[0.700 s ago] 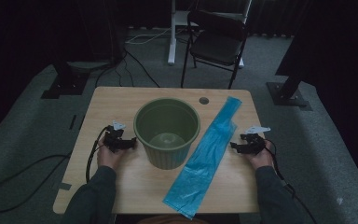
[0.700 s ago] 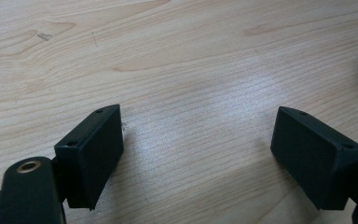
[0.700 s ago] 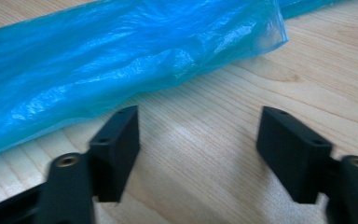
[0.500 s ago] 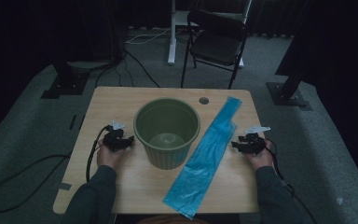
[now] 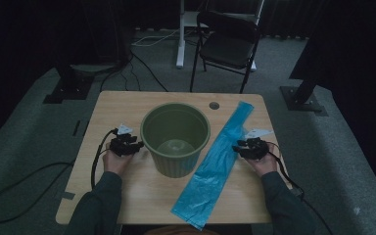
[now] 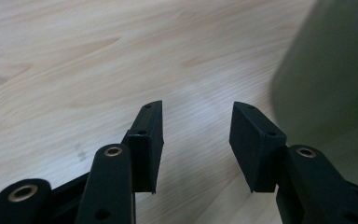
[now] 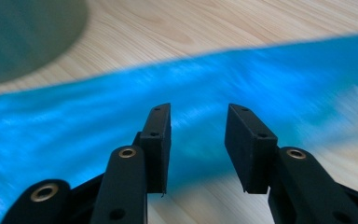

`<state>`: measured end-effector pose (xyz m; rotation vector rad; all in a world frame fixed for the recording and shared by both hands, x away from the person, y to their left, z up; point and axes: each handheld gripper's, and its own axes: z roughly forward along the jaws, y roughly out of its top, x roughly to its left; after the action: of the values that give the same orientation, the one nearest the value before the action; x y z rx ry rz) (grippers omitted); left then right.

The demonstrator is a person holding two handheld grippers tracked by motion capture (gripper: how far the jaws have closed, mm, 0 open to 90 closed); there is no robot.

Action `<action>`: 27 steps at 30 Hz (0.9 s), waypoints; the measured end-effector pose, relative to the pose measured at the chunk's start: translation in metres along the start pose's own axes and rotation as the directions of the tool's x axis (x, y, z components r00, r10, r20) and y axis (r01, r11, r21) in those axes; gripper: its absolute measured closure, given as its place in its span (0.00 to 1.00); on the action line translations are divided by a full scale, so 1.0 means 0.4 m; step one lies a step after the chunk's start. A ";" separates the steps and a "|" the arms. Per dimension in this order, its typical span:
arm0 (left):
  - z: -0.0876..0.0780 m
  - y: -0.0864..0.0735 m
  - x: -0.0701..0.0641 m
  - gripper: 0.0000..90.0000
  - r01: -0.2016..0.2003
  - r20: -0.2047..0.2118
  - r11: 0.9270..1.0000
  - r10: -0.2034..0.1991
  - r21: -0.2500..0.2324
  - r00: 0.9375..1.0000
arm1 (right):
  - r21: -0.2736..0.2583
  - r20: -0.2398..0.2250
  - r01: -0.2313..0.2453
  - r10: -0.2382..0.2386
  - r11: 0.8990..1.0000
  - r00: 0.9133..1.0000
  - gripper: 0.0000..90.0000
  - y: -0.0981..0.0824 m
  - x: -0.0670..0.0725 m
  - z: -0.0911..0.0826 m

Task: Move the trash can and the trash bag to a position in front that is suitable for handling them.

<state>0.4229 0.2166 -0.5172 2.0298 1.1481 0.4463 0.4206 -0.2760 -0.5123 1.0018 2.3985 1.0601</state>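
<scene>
Surface [image 5: 127, 105]: pale wood, with a small round hole [image 5: 214, 105] at 1 o'clock from the bin.
Bin [image 5: 175, 138]: green, upright, open top, standing at the middle of the surface; in the left gripper view its wall [image 6: 335, 70] rises at 2 o'clock from the jaws.
Bag [image 5: 214, 164]: long blue plastic strip lying flat on the surface, running from 1 o'clock near the hole down to 5 o'clock at the near edge, just beside the bin on its 3 o'clock side; in the right gripper view it crosses the frame as a blue band [image 7: 261, 79].
Left gripper [image 5: 136, 145]: held in the left hand [image 5: 115, 161] at 9 o'clock from the bin, near its wall; jaws apart with bare wood between them, gripping nothing.
Right gripper [image 5: 237, 147]: held in the right hand [image 5: 260, 164] at 3 o'clock from the bin, at the bag's right edge; jaws apart over the blue plastic, nothing between them.
Floor: grey carpet; a black folding chair [image 5: 229, 46] stands beyond the surface at 12 o'clock.
</scene>
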 end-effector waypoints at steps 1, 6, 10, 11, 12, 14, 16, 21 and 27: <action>0.003 0.004 -0.007 0.60 -0.007 0.007 1.000 0.007 -0.004 1.000 | 0.002 -0.011 0.010 -0.010 1.000 1.000 0.69 0.012 0.010 0.007; 0.012 0.018 -0.036 0.62 -0.057 0.050 0.998 0.058 -0.019 0.997 | -0.016 -0.080 0.079 -0.080 0.997 0.994 0.71 0.077 0.072 0.045; 0.010 0.024 -0.053 0.62 -0.087 0.060 0.996 0.088 -0.020 0.994 | -0.028 -0.120 0.104 -0.107 0.994 0.987 0.72 0.115 0.108 0.076; 0.010 0.025 -0.055 0.63 -0.088 0.060 0.996 0.089 -0.018 0.994 | -0.033 -0.129 0.107 -0.110 0.994 0.985 0.72 0.123 0.117 0.085; 0.009 0.024 -0.055 0.65 -0.087 0.063 0.996 0.088 -0.019 0.994 | -0.035 -0.136 0.109 -0.113 0.993 0.984 0.72 0.129 0.122 0.091; 0.009 0.024 -0.055 0.65 -0.087 0.063 0.996 0.088 -0.019 0.994 | -0.032 -0.138 0.114 -0.117 0.993 0.983 0.72 0.135 0.125 0.097; 0.008 0.024 -0.051 0.65 -0.082 0.076 0.996 0.083 -0.019 0.994 | -0.037 -0.157 0.114 -0.118 0.993 0.981 0.72 0.141 0.133 0.105; 0.002 0.023 -0.062 0.69 -0.111 0.108 0.994 0.113 -0.024 0.988 | -0.051 -0.199 0.121 -0.129 0.991 0.971 0.73 0.148 0.146 0.105; -0.006 0.018 -0.092 0.74 -0.160 0.141 0.987 0.161 -0.020 0.977 | -0.038 -0.230 0.176 -0.180 0.984 0.957 0.75 0.140 0.165 0.079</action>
<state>0.4058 0.1844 -0.5081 2.1191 0.8994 0.3778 0.4180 -0.1861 -0.4930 0.6710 2.6005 1.1859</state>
